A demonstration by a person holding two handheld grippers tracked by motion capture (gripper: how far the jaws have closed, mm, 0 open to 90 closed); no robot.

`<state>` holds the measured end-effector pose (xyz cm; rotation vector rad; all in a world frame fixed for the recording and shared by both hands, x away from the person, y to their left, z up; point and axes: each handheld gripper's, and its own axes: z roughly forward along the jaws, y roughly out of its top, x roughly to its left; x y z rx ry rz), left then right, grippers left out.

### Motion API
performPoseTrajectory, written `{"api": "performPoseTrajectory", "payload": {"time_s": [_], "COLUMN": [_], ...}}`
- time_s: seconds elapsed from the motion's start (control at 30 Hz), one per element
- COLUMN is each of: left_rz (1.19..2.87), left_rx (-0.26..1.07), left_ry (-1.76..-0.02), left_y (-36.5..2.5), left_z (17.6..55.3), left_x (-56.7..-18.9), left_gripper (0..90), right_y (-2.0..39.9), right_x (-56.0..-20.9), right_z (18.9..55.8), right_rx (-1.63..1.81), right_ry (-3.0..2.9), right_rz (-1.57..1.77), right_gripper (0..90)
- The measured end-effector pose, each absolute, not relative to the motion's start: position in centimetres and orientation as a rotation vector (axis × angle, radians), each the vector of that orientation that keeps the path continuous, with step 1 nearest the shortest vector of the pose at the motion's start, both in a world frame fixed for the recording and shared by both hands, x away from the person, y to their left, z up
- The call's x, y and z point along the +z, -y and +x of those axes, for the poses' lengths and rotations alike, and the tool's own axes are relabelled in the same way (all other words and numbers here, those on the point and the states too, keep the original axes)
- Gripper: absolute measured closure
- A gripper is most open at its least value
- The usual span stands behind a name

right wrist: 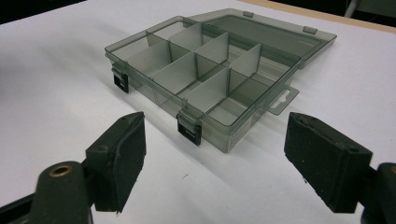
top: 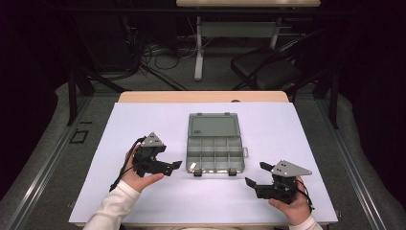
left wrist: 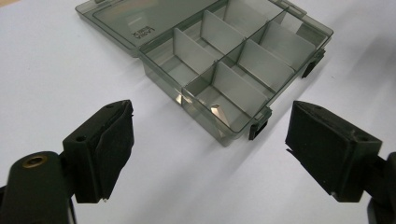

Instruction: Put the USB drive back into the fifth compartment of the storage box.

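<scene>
While lid lies open, organizer box (top: 214, 149), compartments empty

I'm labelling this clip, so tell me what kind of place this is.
Probably a lab or recording workspace: a white-covered table holding an open compartment box, with loose cables on the floor and a chair in the dark behind.

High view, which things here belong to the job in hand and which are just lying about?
In the job: open compartment box, left gripper, right gripper, both open and empty.
Lying about: black chair, floor cables, second table.
</scene>
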<state>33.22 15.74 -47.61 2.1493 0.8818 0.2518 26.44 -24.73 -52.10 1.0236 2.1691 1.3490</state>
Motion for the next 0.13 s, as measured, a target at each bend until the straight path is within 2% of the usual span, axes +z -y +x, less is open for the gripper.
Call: {"api": "performPoseTrajectory", "payload": {"time_s": [0.13], "left_rz": [2.14], "left_rx": [0.263], "left_ry": [-0.874], "left_y": [-16.04], "left_z": [32.88], "left_x": [-47.85], "left_gripper": [15.4], "right_y": [24.73], "right_x": [-52.1], "right_z": [26.45], "right_rx": [1.349], "right_ry": [-2.17], "right_rz": [1.025], "right_gripper": [20.6]}}
